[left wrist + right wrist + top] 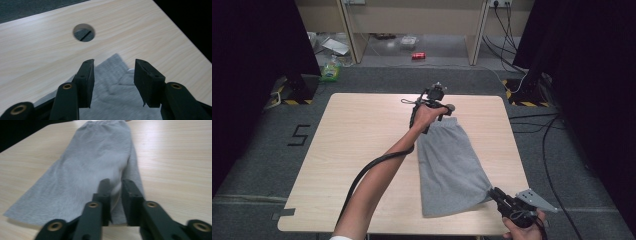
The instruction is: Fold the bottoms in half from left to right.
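A black mark like the digit 5 (298,135) is taped on the grey floor (257,150), left of the surface. Nothing else is legible from here.

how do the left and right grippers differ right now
The left gripper stands wide open over the far, waistband end of the grey cloth; the right gripper has only a narrow gap, with the cloth's near corner between its jaws. In the high view the left reaches across the table; the right sits at the near edge. Both have black jaws and point at the same cloth.
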Demonstrator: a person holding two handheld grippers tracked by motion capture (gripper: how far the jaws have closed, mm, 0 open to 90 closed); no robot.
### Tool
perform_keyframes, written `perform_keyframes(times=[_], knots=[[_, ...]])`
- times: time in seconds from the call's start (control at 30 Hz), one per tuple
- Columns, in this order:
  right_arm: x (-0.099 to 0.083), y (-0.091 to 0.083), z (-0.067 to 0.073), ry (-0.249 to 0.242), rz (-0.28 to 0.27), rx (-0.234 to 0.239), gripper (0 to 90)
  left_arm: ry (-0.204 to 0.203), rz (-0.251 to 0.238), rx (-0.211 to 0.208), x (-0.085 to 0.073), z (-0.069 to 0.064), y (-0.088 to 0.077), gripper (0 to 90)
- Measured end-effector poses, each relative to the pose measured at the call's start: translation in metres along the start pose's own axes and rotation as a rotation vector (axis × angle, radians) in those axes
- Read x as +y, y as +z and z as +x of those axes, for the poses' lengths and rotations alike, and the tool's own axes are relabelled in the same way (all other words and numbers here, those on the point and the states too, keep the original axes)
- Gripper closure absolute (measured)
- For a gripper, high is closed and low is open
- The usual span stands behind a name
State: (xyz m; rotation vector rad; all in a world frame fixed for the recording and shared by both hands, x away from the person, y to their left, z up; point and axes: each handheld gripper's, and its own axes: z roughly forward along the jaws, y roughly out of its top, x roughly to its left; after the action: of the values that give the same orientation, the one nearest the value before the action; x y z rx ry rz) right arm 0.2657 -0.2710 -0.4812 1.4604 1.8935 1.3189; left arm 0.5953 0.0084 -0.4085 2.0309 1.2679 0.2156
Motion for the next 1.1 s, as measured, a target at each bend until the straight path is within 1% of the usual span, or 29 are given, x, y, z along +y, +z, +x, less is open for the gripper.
perform_keyframes(times=[0.03, 0.07, 0.1, 0.13, 0.2, 0.23, 0.27, 0.3, 0.33, 0.37, 0.4, 0.43, 0.47, 0.53, 0.57, 0.6, 0.63, 0.67, 0.7, 0.73, 0.8, 0.83, 0.87, 0.93, 0.97, 1.0, 1.03, 1.07, 1.1], knots=[[0.001, -0.001, -0.002, -0.002, -0.008, -0.006, 71.3, 0.000, 0.003, 0.005, -0.002, 0.005, -0.002, 49.7], [0.001, -0.001, -0.002, -0.002, -0.008, -0.006, 71.3, 0.000, 0.003, 0.005, -0.002, 0.005, -0.002, 49.3], [0.002, -0.001, -0.003, 0.010, -0.017, -0.015, 69.2, -0.004, 0.002, 0.009, -0.004, 0.009, -0.005, 49.3], [0.004, -0.001, -0.003, 0.002, -0.014, -0.019, 68.6, -0.005, 0.003, 0.010, -0.005, 0.013, -0.007, 48.7], [0.015, 0.008, 0.000, -0.050, 0.012, -0.033, 65.1, -0.005, 0.003, 0.021, -0.007, 0.019, -0.010, 47.6], [0.015, 0.008, 0.000, -0.050, 0.012, -0.033, 65.1, -0.002, 0.006, 0.026, -0.009, 0.021, -0.011, 47.6], [0.022, 0.020, 0.003, -0.084, 0.046, -0.039, 63.6, -0.003, 0.004, 0.028, -0.010, 0.022, -0.012, 46.2], [0.022, 0.020, 0.003, -0.084, 0.046, -0.039, 63.6, 0.000, 0.008, 0.030, -0.012, 0.024, -0.013, 46.2], [0.028, 0.036, 0.006, -0.123, 0.102, -0.042, 62.8, 0.007, 0.015, 0.036, -0.014, 0.026, -0.014, 44.9], [0.029, 0.044, 0.006, -0.137, 0.124, -0.051, 62.7, 0.014, 0.028, 0.042, -0.018, 0.030, -0.014, 44.3], [0.029, 0.044, 0.006, -0.137, 0.124, -0.051, 62.7, 0.014, 0.028, 0.042, -0.018, 0.030, -0.014, 43.9], [0.028, 0.062, 0.004, -0.133, 0.189, -0.059, 62.3, 0.010, 0.039, 0.051, -0.025, 0.037, -0.014, 43.6], [0.028, 0.062, 0.004, -0.133, 0.189, -0.059, 62.3, 0.010, 0.039, 0.051, -0.025, 0.037, -0.014, 43.5], [0.026, 0.072, 0.001, -0.145, 0.231, -0.073, 62.8, -0.005, 0.045, 0.056, -0.030, 0.046, -0.013, 43.4], [0.025, 0.074, -0.001, -0.134, 0.253, -0.076, 65.3, -0.014, 0.049, 0.063, -0.033, 0.051, -0.012, 43.2], [0.021, 0.077, -0.004, -0.144, 0.278, -0.069, 73.1, -0.021, 0.054, 0.068, -0.035, 0.055, -0.011, 42.4], [0.021, 0.077, -0.004, -0.144, 0.278, -0.069, 73.1, -0.028, 0.058, 0.070, -0.037, 0.059, -0.010, 42.4], [0.020, 0.076, -0.005, -0.154, 0.288, -0.058, 84.5, -0.042, 0.061, 0.075, -0.041, 0.065, -0.009, 42.1], [0.020, 0.076, -0.005, -0.154, 0.288, -0.058, 84.5, -0.042, 0.061, 0.075, -0.041, 0.065, -0.009, 41.9], [0.023, 0.072, -0.007, -0.148, 0.273, -0.037, 88.4, -0.048, 0.061, 0.075, -0.043, 0.067, -0.008, 41.5], [0.025, 0.070, -0.008, -0.145, 0.262, -0.033, 88.7, -0.050, 0.059, 0.072, -0.044, 0.069, -0.009, 41.3], [0.033, 0.062, -0.011, -0.144, 0.220, -0.038, 89.0, -0.051, 0.056, 0.069, -0.043, 0.070, -0.010, 41.0], [0.037, 0.057, -0.013, -0.136, 0.199, -0.040, 89.1, -0.053, 0.046, 0.070, -0.042, 0.071, -0.013, 40.7], [0.040, 0.053, -0.016, -0.128, 0.186, -0.041, 89.1, -0.056, 0.042, 0.073, -0.042, 0.071, -0.015, 40.4], [0.040, 0.051, -0.023, -0.130, 0.189, -0.062, 89.1, -0.060, 0.035, 0.077, -0.041, 0.073, -0.017, 39.7], [0.037, 0.052, -0.026, -0.137, 0.212, -0.077, 89.1, -0.064, 0.033, 0.078, -0.041, 0.074, -0.018, 39.5], [0.032, 0.055, -0.030, -0.135, 0.232, -0.082, 89.1, -0.066, 0.035, 0.079, -0.041, 0.075, -0.018, 39.2], [0.026, 0.059, -0.033, -0.119, 0.254, -0.083, 89.0, -0.067, 0.039, 0.080, -0.043, 0.076, -0.017, 38.8], [0.026, 0.059, -0.033, -0.119, 0.254, -0.083, 89.0, -0.067, 0.039, 0.080, -0.043, 0.076, -0.017, 38.5]])
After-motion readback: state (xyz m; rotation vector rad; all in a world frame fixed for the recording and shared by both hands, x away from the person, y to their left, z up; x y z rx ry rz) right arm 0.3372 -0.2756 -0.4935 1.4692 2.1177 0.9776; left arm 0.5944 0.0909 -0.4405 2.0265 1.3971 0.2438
